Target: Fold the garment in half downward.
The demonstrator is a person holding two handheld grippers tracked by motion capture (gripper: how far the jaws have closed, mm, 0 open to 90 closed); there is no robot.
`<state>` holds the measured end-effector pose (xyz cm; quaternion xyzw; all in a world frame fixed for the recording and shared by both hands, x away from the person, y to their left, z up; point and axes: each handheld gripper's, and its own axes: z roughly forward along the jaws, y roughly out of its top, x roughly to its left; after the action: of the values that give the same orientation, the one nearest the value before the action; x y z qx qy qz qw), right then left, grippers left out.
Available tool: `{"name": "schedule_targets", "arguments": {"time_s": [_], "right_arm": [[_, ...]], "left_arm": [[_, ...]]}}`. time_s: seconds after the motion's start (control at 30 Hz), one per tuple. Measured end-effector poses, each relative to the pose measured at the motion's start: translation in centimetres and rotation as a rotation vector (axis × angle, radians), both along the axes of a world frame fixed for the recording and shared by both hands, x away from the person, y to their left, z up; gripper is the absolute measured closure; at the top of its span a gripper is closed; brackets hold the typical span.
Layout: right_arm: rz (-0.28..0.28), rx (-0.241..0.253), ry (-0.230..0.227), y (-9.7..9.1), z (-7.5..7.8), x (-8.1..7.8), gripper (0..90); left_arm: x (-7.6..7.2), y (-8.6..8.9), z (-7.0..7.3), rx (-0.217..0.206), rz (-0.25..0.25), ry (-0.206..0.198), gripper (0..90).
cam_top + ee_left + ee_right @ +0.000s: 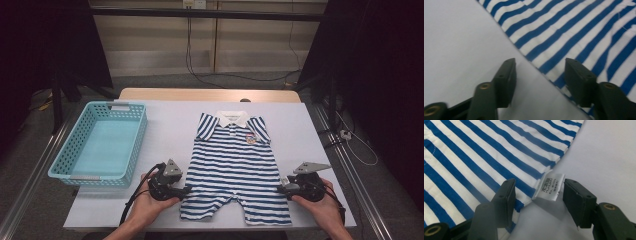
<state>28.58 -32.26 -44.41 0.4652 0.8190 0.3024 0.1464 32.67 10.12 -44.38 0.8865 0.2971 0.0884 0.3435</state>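
On the white tabletop (165, 130) lies a blue striped baby suit (234, 165), spread flat between both tools. At its left edge sits the left hand-held gripper (185, 189), jaws apart over the cloth's side. At its right edge sits the right hand-held gripper (281, 188), jaws apart around a small white tag (548, 187), not pinching.

both grippers, left gripper (186, 189) and right gripper (281, 189), are black with grey three-cornered top plates, brass screws, black cables; bare forearms.
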Motion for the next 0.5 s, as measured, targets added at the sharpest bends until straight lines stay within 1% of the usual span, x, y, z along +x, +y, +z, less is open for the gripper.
{"name": "schedule_targets", "arguments": {"time_s": [0.03, 0.07, 0.1, 0.13, 0.17, 0.2, 0.27, 0.3, 0.33, 0.37, 0.47, 0.5], "right_arm": [[0.002, -0.004, -0.005, 0.1, 0.0, 0.0, 44.4], [0.001, -0.011, -0.004, 0.2, 0.0, 0.0, 48.0], [0.023, -0.002, -0.003, 0.3, 0.0, 0.1, 52.4], [0.029, -0.004, -0.002, 0.4, 0.1, 0.2, 57.6], [0.036, -0.006, -0.001, 0.5, 0.1, 0.3, 61.8], [0.043, -0.004, -0.004, 0.6, 0.1, 0.4, 66.1], [0.033, 0.011, 0.013, 0.7, 0.2, 0.6, 74.4], [0.031, 0.016, 0.015, 0.7, 0.2, 0.7, 79.6], [0.028, 0.028, 0.025, 0.6, 0.2, 0.7, 84.6], [0.028, 0.044, 0.031, 0.5, 0.2, 0.8, 87.2], [0.02, 0.041, 0.031, 0.2, 0.2, 0.7, 88.9], [0.023, 0.038, 0.028, 0.1, 0.2, 0.6, 89.0]], "left_arm": [[-0.1, -0.2, 0.0, -0.002, -0.017, 0.001, 56.1], [-0.2, -0.4, 0.0, 0.009, -0.028, -0.004, 56.8], [-0.1, -0.7, 0.1, 0.001, -0.044, 0.001, 59.0], [0.0, -1.0, 0.1, 0.006, -0.046, 0.0, 65.3], [0.1, -1.3, 0.1, 0.001, -0.055, -0.01, 68.8], [0.2, -1.6, 0.1, 0.009, -0.065, -0.018, 74.0], [0.3, -1.7, 0.1, 0.008, -0.063, -0.009, 80.6], [0.3, -1.6, 0.1, 0.008, -0.068, -0.007, 86.2], [0.4, -1.5, 0.0, -0.017, -0.077, 0.011, 88.0], [0.5, -1.4, 0.2, 0.001, -0.068, 0.006, 88.6], [0.4, -1.2, 0.2, -0.001, -0.057, 0.025, 89.2], [0.3, -1.2, 0.2, -0.009, -0.052, 0.027, 89.3]]}}
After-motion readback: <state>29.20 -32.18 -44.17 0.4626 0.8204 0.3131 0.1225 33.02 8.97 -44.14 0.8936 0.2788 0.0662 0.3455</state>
